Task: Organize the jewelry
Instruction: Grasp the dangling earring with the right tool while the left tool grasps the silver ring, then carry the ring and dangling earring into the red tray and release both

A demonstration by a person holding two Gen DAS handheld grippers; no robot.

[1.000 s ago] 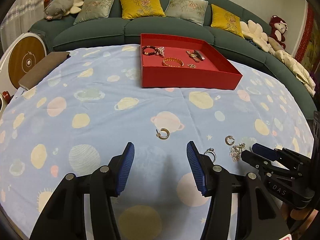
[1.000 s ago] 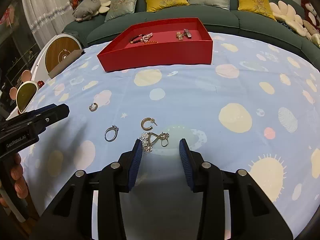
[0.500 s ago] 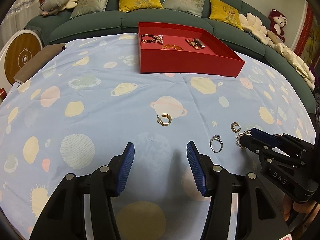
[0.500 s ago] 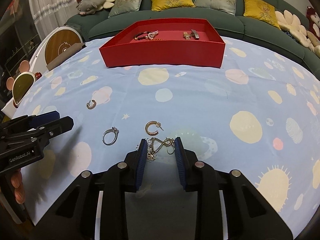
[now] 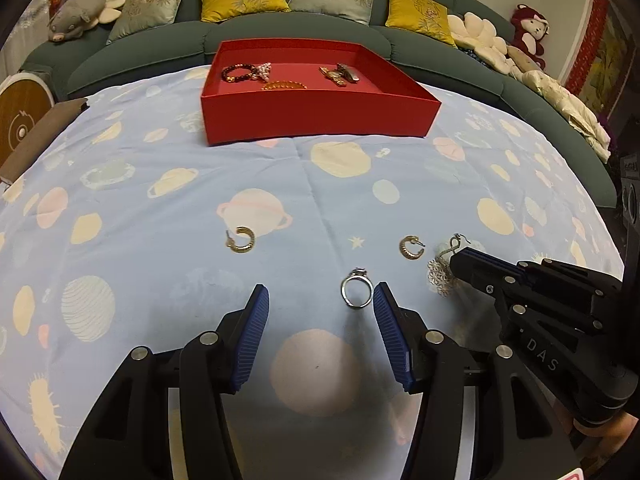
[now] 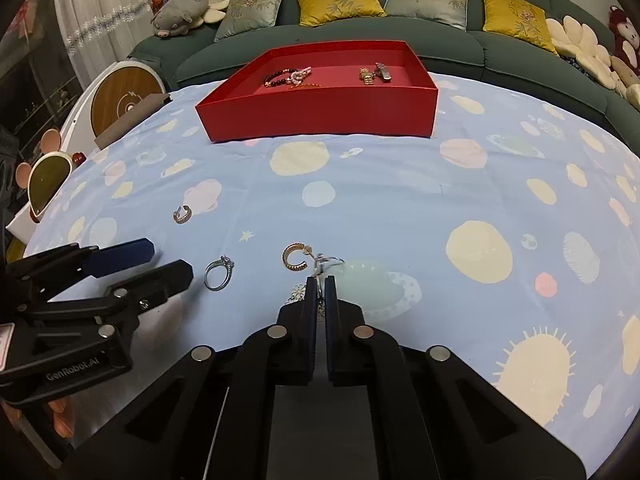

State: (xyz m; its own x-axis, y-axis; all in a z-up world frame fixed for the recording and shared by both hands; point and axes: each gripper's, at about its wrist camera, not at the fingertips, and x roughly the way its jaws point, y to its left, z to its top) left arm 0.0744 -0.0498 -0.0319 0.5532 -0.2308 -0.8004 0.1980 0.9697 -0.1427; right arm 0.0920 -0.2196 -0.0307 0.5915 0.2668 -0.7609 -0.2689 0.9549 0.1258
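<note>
Facing the mirror point(image 6: 48, 184), only the right gripper's point(image 6: 319, 280) view.

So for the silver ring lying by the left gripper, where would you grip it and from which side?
The silver ring lies flat on the cloth, stone at its far edge. Probably come from above with the open left gripper, pads across the plain band's two sides, avoiding the stone.

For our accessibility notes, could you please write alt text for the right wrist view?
The right gripper is shut on a silver dangle earring lying on a blue planet-print cloth. A gold hoop earring and a silver ring lie left of it, near the open left gripper. A red tray holding jewelry sits beyond.
</note>
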